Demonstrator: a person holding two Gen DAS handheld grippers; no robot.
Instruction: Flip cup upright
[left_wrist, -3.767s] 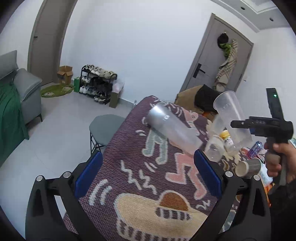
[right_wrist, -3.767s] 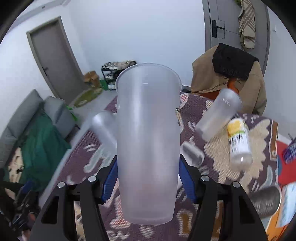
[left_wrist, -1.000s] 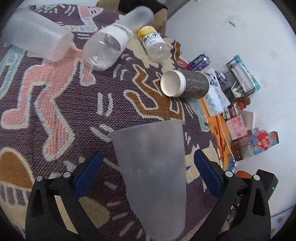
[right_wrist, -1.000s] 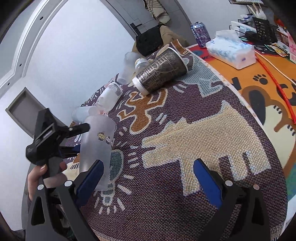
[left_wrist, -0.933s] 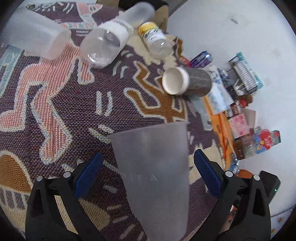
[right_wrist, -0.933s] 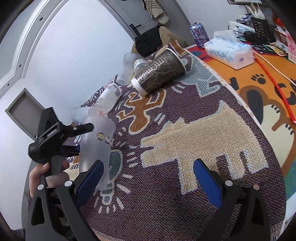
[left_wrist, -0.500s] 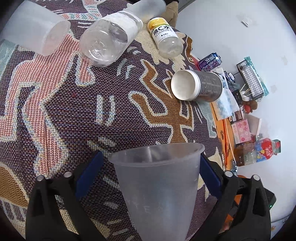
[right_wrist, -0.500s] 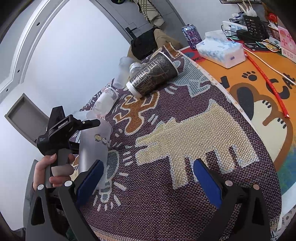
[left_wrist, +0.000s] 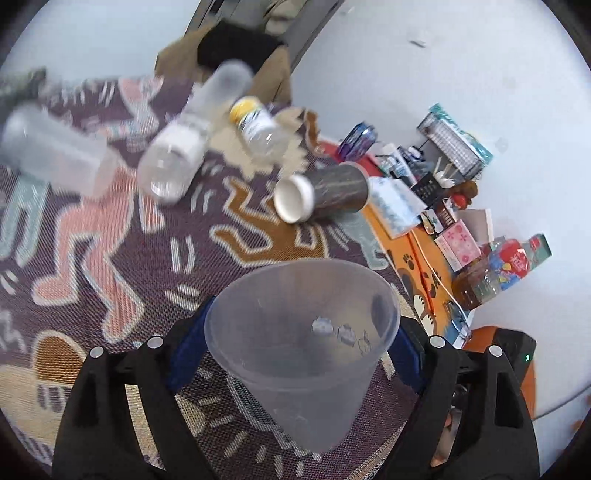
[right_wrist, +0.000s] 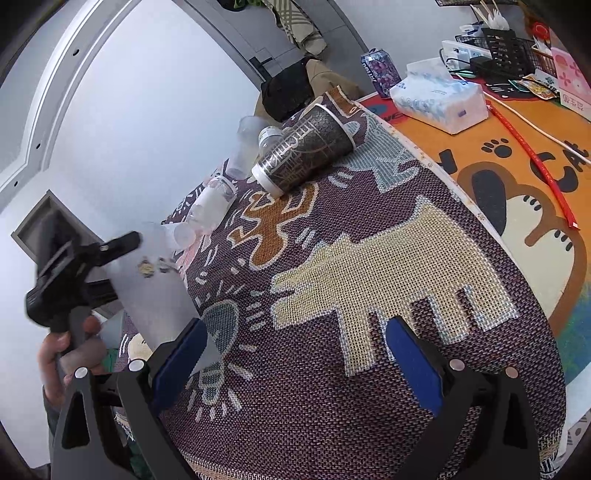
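A frosted clear plastic cup (left_wrist: 301, 343) stands mouth up between the blue pads of my left gripper (left_wrist: 295, 347), which is shut on it just above the patterned cloth. In the right wrist view the same cup (right_wrist: 155, 291) shows at the left, held by the left gripper (right_wrist: 74, 273). My right gripper (right_wrist: 291, 365) is open and empty over the cloth, to the right of the cup. A dark patterned paper cup (left_wrist: 325, 192) lies on its side farther back; it also shows in the right wrist view (right_wrist: 303, 147).
Another frosted cup (left_wrist: 51, 155), a clear bottle (left_wrist: 177, 162) and a yellow-capped bottle (left_wrist: 258, 129) lie on the cloth behind. A tissue pack (right_wrist: 439, 99), a can (right_wrist: 380, 70) and small boxes (left_wrist: 458, 243) crowd the orange mat on the right.
The frosted cup has turned from mouth down to mouth up in my left gripper, and the left gripper has tilted up. My right gripper has stayed open and drifted slightly.
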